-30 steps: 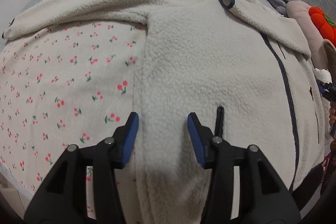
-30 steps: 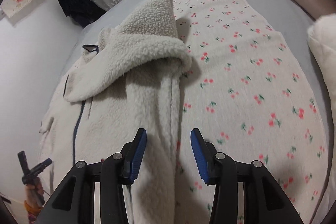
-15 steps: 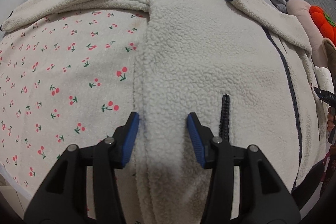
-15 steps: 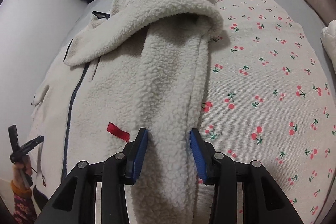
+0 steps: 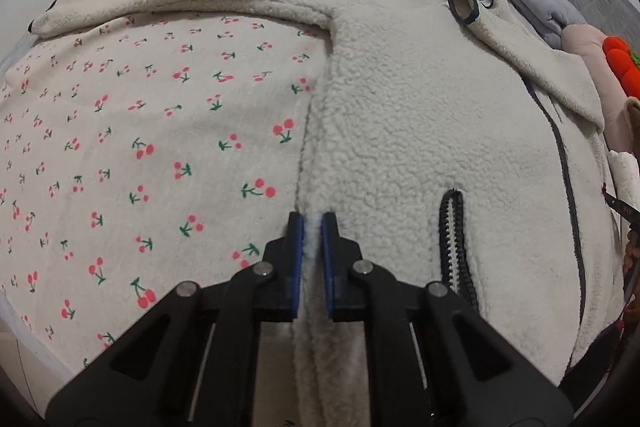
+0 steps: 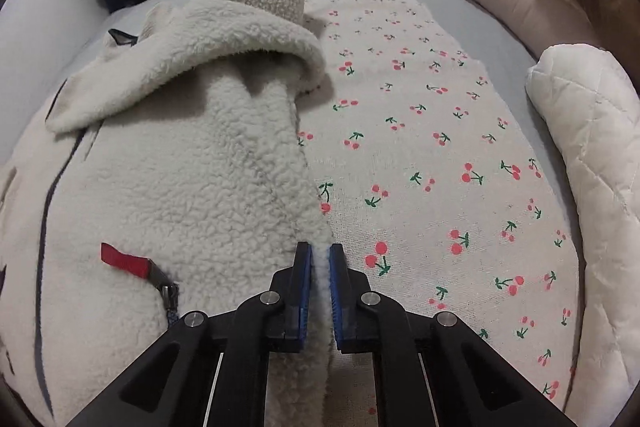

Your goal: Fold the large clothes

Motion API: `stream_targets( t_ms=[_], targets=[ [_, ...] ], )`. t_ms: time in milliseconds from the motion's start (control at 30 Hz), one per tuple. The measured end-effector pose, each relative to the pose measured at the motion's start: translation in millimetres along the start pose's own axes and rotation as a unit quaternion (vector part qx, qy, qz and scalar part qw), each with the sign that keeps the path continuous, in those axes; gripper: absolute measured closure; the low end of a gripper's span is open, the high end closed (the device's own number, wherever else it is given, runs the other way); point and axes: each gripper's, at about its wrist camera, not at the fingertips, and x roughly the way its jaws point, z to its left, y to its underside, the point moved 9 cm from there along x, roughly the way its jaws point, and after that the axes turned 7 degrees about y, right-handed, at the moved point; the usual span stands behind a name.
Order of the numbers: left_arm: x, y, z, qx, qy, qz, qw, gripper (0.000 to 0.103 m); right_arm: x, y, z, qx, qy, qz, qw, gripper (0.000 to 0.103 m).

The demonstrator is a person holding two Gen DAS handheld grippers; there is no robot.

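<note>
While the fleece jacket is lying spread on the cherry-print sheet with only one sleeve folded in, the left gripper and right gripper are each pinching its side edges, leaving most folding undone.

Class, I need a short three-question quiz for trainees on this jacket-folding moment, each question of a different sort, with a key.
1. True or false: the left gripper is shut on the edge of the fleece jacket.
2. The cloth under the jacket is printed with: A stripes, B cherries, C stars.
3. Fill in: the right gripper pinches the jacket's ____ edge, as its own camera shows it.

Key: 1 true; 2 B; 3 right.
</note>
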Motion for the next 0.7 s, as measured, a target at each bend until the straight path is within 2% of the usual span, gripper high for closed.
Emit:
stream_targets(
  t_ms=[100,167,233,267,300,333,367,400,533,700],
  targets=[
    [-6,-4,-9,0.017,0.006,0.003,0.9998,0.091,-6,0,1,-0.009,-0.012,0.002,1.0,0.094],
    [-13,-8,-16,0.039,-0.001,-0.001,0.9992,0.086,-9,-1,2,-0.008,-0.02,0.001,1.0,0.093],
    [-17,-14,-25,0.057,0.001,-0.007,0.9984,0.083,-16,-1,7,-0.006,-0.03,0.003,1.0,0.087],
    [-19,-18,-30,0.065,0.009,-0.01,0.9978,0.074,-19,-2,6,-0.003,-0.038,0.004,0.999,0.085],
    [-18,-22,-32,0.07,0.013,-0.012,0.9974,0.06,-22,-5,11,0.0,-0.051,0.003,0.999,0.078],
    [-16,-27,-34,0.072,0.012,-0.011,0.9972,0.054,-24,-9,13,0.004,-0.059,-0.001,0.998,0.069],
    [-10,-33,-34,0.073,0.012,-0.009,0.9972,0.051,-26,-14,12,0.01,-0.064,-0.007,0.998,0.066],
    [-5,-38,-34,0.071,0.013,-0.005,0.9974,0.051,-28,-20,11,0.017,-0.073,-0.011,0.997,0.063],
    [19,-60,-30,0.051,0.027,0.005,0.9983,0.051,-23,-48,8,0.048,-0.112,-0.014,0.992,0.062],
    [36,-87,-26,0.033,0.027,0.005,0.9991,0.051,8,-77,3,0.114,-0.167,0.009,0.979,0.062]
  ],
)
